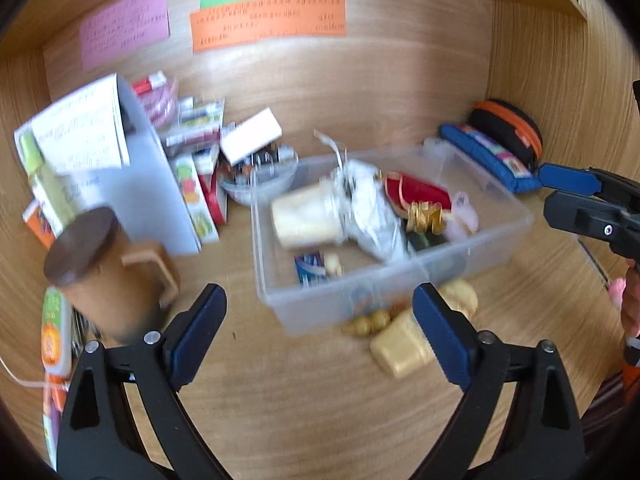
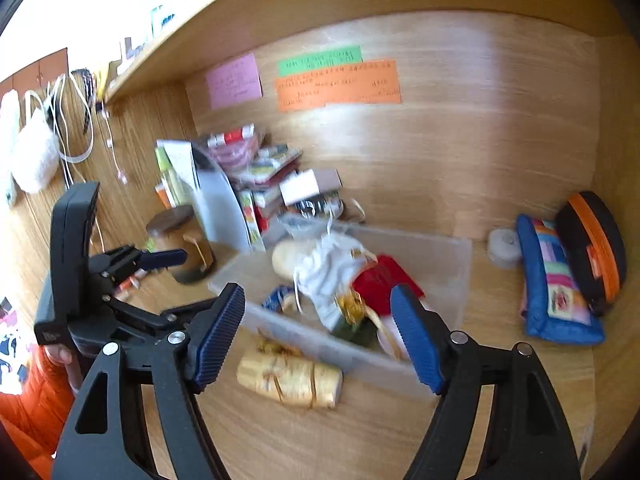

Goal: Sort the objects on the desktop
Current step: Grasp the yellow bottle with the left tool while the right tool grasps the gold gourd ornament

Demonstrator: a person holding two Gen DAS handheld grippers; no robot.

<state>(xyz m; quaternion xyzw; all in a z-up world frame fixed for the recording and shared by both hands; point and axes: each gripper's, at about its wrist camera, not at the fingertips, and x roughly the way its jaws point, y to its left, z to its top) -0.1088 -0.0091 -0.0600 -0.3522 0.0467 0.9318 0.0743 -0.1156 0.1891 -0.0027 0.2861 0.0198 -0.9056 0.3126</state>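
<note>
My left tongs [image 1: 320, 332] and right tongs [image 2: 318, 338] are both wide apart, holding nothing. The gold packet [image 2: 290, 380] lies on the table [image 2: 320, 440], long axis left-right, touching the near wall of the clear box [image 2: 460, 264]. Bare wood stays nearer me.

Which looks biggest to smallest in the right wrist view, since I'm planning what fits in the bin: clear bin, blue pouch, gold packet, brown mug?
1. Clear bin, plainly largest.
2. Blue pouch.
3. Gold packet, close to the pouch; it lies nearer the camera, so this order is unsure.
4. Brown mug, though it stands farthest back.
</note>
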